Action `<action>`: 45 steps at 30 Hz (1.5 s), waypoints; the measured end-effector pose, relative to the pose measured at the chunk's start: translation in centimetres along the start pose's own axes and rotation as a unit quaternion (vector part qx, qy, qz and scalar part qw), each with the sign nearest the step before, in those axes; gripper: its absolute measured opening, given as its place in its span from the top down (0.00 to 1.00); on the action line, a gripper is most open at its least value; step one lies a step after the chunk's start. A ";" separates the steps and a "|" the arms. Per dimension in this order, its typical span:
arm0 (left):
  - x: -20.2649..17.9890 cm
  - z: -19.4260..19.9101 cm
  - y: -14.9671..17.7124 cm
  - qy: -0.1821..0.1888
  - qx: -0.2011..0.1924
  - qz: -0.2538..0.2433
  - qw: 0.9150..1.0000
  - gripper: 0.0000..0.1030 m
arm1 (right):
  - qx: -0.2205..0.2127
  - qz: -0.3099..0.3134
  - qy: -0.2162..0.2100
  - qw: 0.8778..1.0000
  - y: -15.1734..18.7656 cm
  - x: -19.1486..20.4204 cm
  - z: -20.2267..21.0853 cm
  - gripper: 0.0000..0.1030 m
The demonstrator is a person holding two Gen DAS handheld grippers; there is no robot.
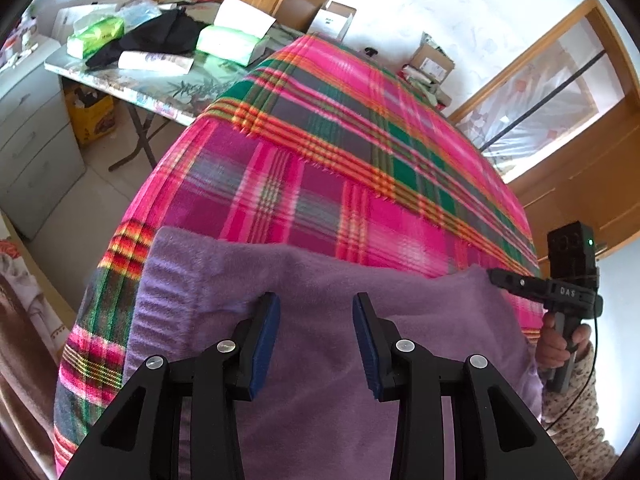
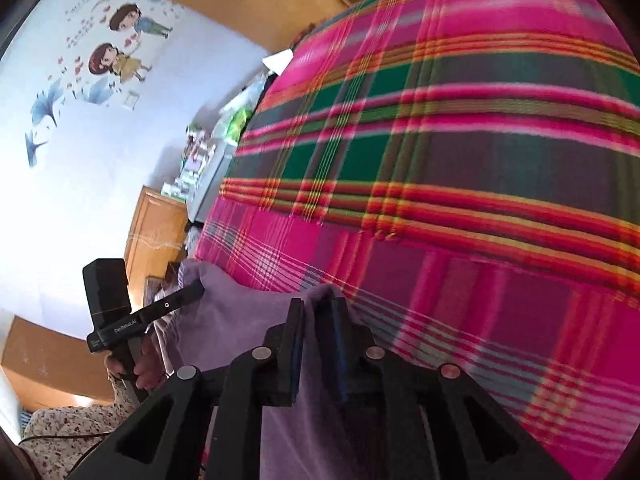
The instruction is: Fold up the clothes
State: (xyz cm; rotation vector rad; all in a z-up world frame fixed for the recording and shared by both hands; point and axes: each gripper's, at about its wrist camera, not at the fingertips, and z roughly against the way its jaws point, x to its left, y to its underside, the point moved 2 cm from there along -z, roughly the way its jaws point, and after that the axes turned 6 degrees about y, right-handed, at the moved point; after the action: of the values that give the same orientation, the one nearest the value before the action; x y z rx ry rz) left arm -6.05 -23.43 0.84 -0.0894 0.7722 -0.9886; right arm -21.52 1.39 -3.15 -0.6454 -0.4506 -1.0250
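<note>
A purple fleece garment lies at the near edge of a bed covered by a pink, green and orange plaid blanket. My left gripper hangs open just over the garment's middle, with nothing between its blue pads. In the right wrist view it shows side-on as the left gripper. At the garment's right corner, my right gripper has its fingers a narrow gap apart. A raised fold of the purple garment stands between them. The left wrist view shows the right gripper at that raised corner.
A folding table beside the bed carries tissue packs, a black cloth and papers. A white drawer unit stands left of it. Cardboard boxes sit beyond the bed, near a wooden door frame. Hands in floral sleeves hold both grippers.
</note>
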 end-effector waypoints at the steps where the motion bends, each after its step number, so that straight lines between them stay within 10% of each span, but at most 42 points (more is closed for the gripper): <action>1: -0.4 0.1 -0.1 0.001 -0.004 -0.006 1.000 0.62 | -0.007 0.003 0.005 1.000 0.2 0.0 0.6 0.85; 13: -8.9 -3.7 -1.1 0.053 0.037 -0.113 0.991 0.62 | -0.110 0.059 0.145 0.982 7.1 -1.0 9.7 0.81; 20: -13.3 -8.2 -0.3 0.074 0.093 -0.162 0.980 0.62 | -0.093 0.059 0.225 0.968 10.2 -3.1 12.0 0.80; 30: -15.1 -11.2 0.2 0.062 0.117 -0.174 0.976 0.62 | -0.042 0.115 0.247 0.961 11.9 -3.2 9.4 0.65; 45: -16.1 -12.4 0.3 0.044 0.110 -0.186 0.975 0.62 | -0.058 0.152 0.265 0.950 12.6 -1.4 8.5 0.73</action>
State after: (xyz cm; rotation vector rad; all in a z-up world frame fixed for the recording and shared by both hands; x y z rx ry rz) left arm -18.51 -7.47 0.38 0.0034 0.7359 -1.4362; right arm -11.40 12.62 -1.34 -0.4981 0.1787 -0.8872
